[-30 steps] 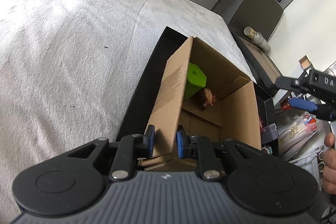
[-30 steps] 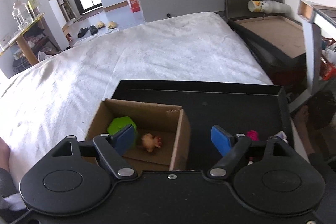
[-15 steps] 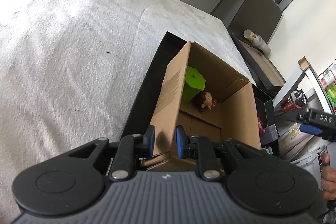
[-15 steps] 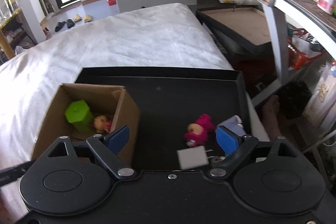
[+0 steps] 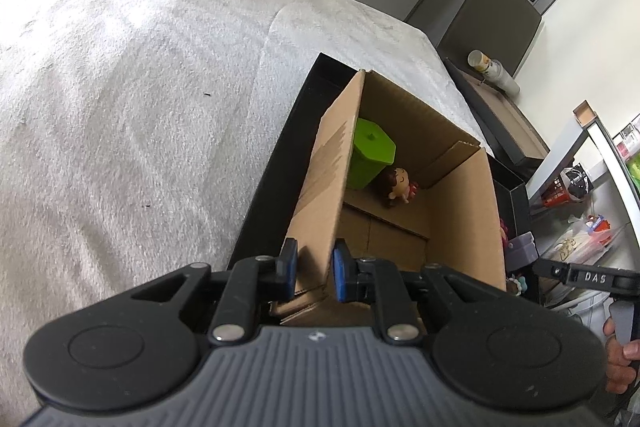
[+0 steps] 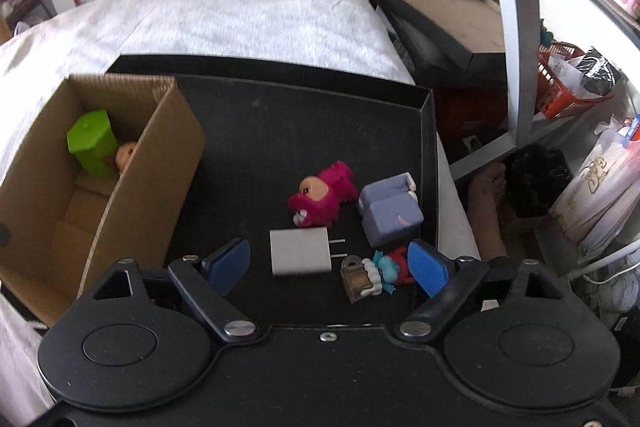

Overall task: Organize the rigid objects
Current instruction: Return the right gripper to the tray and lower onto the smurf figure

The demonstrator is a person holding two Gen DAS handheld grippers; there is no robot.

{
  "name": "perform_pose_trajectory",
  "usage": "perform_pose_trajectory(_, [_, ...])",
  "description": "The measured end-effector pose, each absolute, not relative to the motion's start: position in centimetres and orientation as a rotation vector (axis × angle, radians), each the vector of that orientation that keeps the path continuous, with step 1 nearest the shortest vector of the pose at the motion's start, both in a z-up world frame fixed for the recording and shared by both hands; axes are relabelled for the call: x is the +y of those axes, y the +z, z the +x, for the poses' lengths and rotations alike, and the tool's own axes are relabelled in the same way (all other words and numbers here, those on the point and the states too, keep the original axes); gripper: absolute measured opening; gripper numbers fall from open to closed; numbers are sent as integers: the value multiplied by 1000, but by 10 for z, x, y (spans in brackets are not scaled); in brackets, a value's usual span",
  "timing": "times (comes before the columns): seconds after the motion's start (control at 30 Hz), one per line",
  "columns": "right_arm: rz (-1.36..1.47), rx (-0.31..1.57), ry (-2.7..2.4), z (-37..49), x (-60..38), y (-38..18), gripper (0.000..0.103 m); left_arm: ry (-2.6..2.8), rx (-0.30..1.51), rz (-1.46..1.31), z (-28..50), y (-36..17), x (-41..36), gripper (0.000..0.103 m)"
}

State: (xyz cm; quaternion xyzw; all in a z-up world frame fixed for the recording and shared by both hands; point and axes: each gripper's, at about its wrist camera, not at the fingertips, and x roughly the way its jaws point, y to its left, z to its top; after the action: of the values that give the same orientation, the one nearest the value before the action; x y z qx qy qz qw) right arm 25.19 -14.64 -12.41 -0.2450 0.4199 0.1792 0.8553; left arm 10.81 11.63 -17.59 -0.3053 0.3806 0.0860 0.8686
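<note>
The left gripper (image 5: pixel 313 269) is kept where it was, its jaws clamped on the near wall of the cardboard box (image 5: pixel 460 223), so the box is steadied inside the black tray (image 6: pixel 424 131) on the bed (image 5: pixel 140 87). The right gripper (image 6: pixel 328 263) has been swung away from the box and lowered over the loose items on the tray floor; its jaws have just been closed a little but are seen wide apart, with nothing pressed between them. A fresh pick seems to be lined up.

Two things are already stowed in the box: a green container (image 5: pixel 370 155) and a small doll (image 5: pixel 398 185).

Only the right wrist view shows what is left to sort: a white charger (image 6: pixel 300 251) lies between the pads, a padlock (image 6: pixel 354 277) and a tiny blue-haired figure (image 6: pixel 386 269) just beside the right pad, a pink toy (image 6: pixel 324 197) and a purple toy sofa (image 6: pixel 390 213) a little further off. In the left wrist view these are largely hidden behind the box wall, yet the clamp on the cardboard is shown plainly there.
</note>
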Motion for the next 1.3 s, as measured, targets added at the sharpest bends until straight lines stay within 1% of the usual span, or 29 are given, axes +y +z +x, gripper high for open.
perform_pose_trajectory(0.17, [-540, 909, 383, 256, -149, -132, 79, 185, 794, -635, 109, -177, 116, 17])
perform_pose_trajectory(0.3, [-536, 931, 373, 263, -153, -139, 72, 186, 793, -635, 109, -178, 116, 17])
perform_pose_trajectory(0.4, [-530, 944, 365, 267, -158, -143, 72, 187, 794, -634, 109, -178, 116, 17])
perform_pose_trajectory(0.5, [-511, 963, 353, 274, -162, -146, 69, 187, 794, -633, 109, -178, 116, 17])
perform_pose_trajectory(0.8, [-390, 1026, 318, 300, -178, -147, 68, 187, 793, -637, 109, -178, 116, 17])
perform_pose_trajectory(1.0, [-443, 1036, 331, 309, -177, -156, 68, 187, 793, -626, 110, -179, 114, 17])
perform_pose_trajectory(1.07, [-460, 1051, 329, 310, -177, -161, 63, 187, 793, -626, 110, -179, 114, 17])
perform_pose_trajectory(1.13, [-472, 1086, 344, 311, -176, -168, 51, 187, 793, -629, 110, -179, 114, 17])
perform_pose_trajectory(1.17, [-481, 1103, 353, 310, -176, -173, 47, 187, 792, -632, 110, -179, 115, 17])
perform_pose_trajectory(1.3, [-529, 1100, 366, 301, -172, -178, 45, 187, 792, -629, 110, -179, 115, 17])
